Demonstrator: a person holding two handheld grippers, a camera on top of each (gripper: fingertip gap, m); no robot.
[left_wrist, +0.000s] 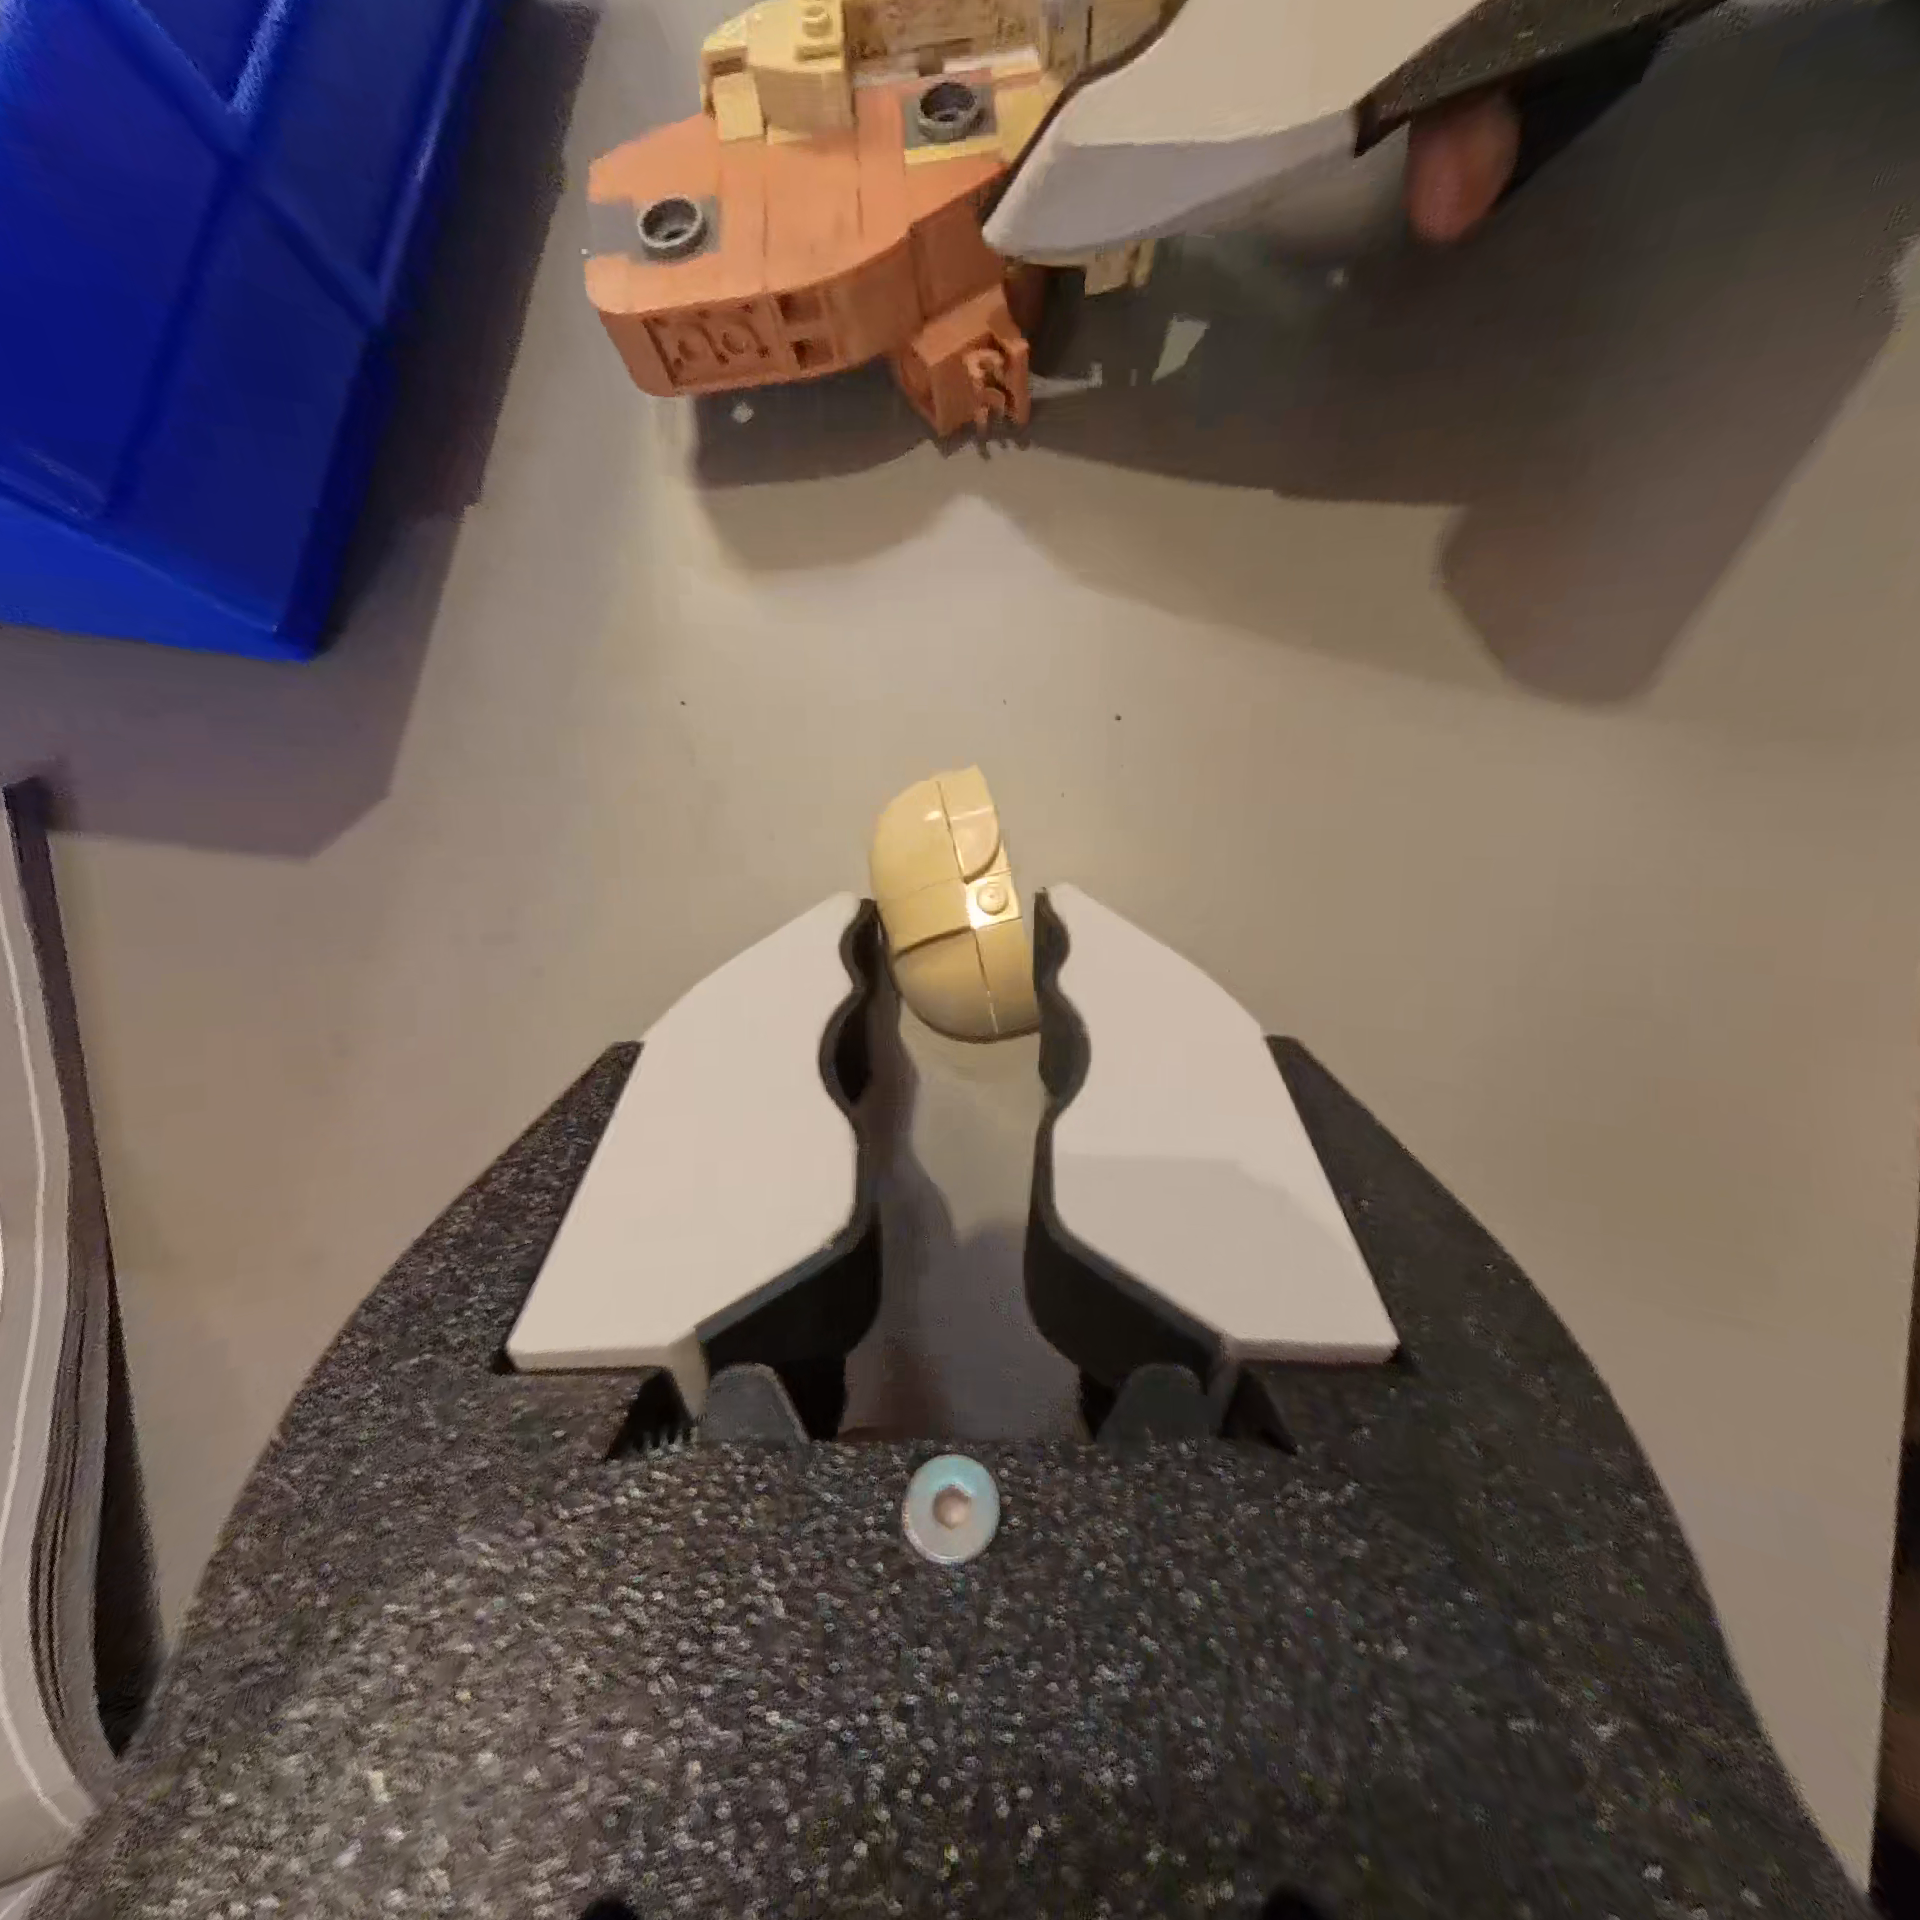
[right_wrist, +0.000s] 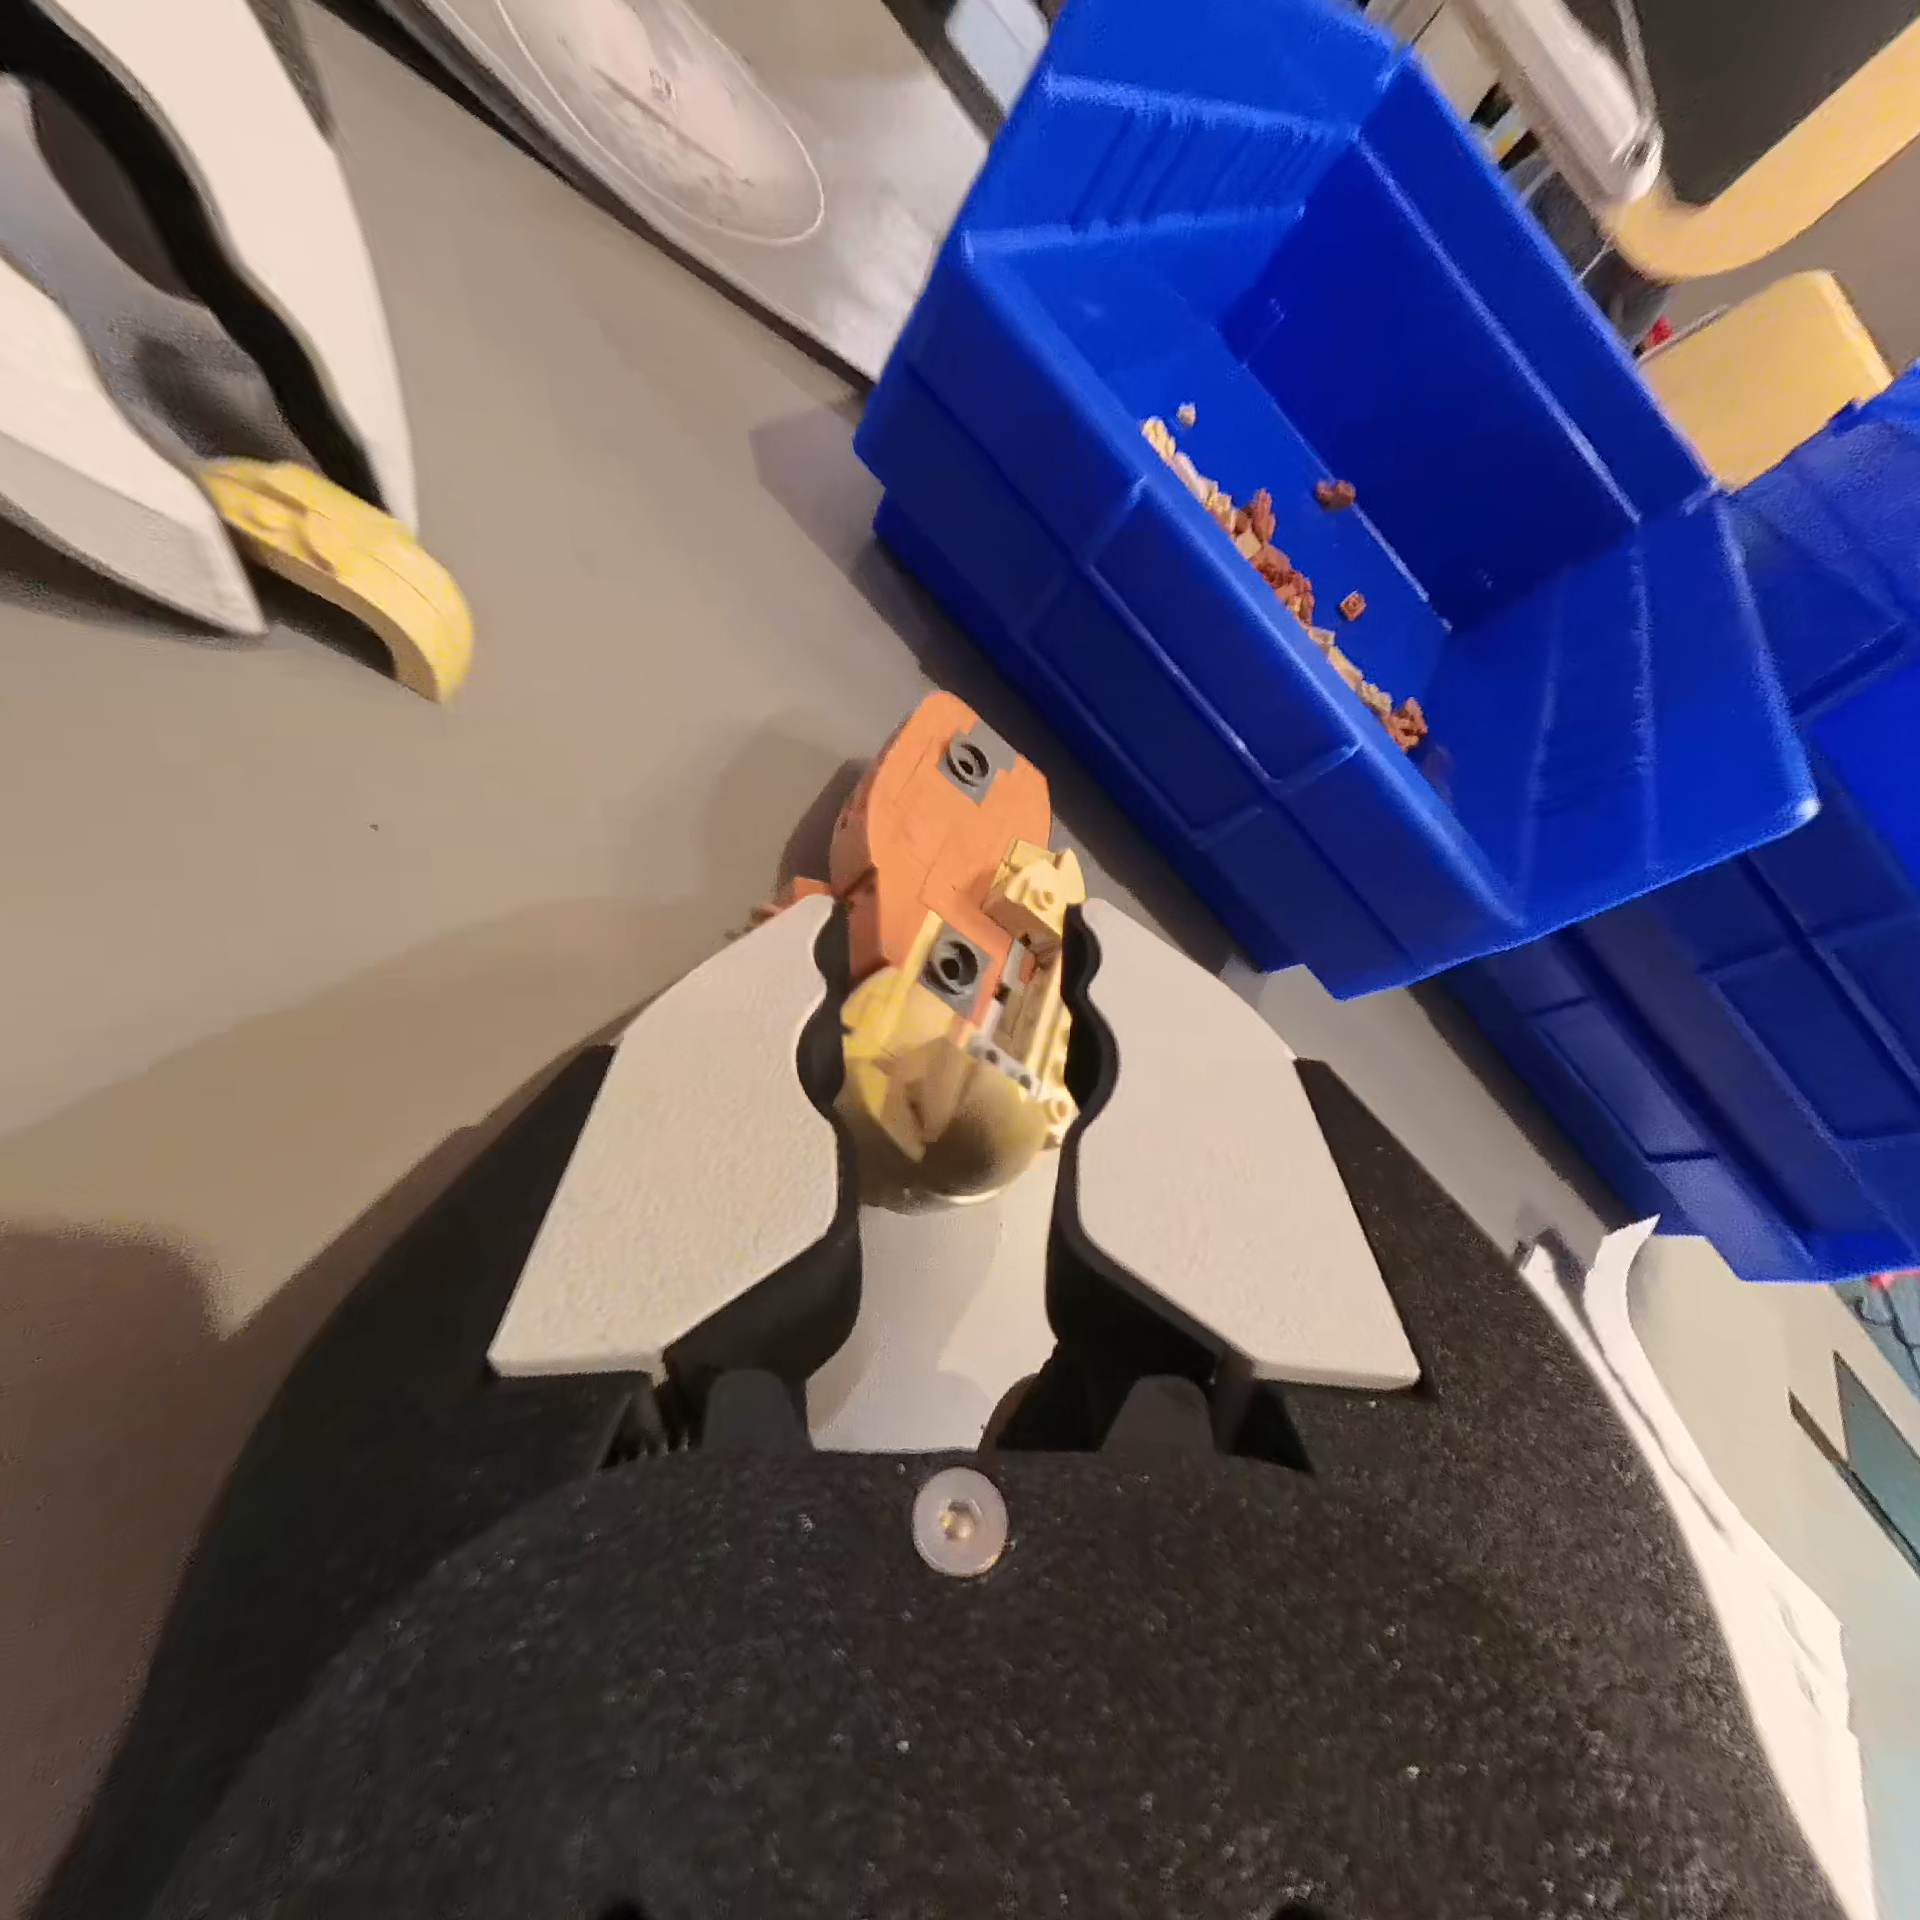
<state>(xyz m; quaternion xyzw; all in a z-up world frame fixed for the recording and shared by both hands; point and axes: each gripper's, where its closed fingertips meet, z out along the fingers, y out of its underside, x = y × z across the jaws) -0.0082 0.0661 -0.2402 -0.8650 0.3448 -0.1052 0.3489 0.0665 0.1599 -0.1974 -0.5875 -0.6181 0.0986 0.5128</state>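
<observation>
1. Left tongs (left_wrist: 956, 914): narrowly spread, pinching a tan rounded brick piece (left_wrist: 956, 914) between the dark pads at the tips; the piece stands on edge and juts forward past the fingertips, above the grey surface (left_wrist: 520, 935).
2. Right tongs (right_wrist: 956, 935): pinching the orange and tan brick model (right_wrist: 935, 852) by its tan end, both dark pads against its sides; the orange end with a grey round stud projects beyond the tips.
3. Blue bin (right_wrist: 1351, 520): just beside the brick model, on the side away from the left tongs; small loose brown and tan bricks (right_wrist: 1278, 561) lie along its floor. More blue bin walls stand just behind it.
4. Seen from the left wrist, the brick model lies ahead of the tan piece, well apart from it, with bare surface between; the blue bin's corner stands near the model's orange end.
5. A round clear disc (right_wrist: 665, 135) lies beyond the model at the surface's far edge.
6. Open room lies between the two tongs; the bin wall closes off the model's far side
</observation>
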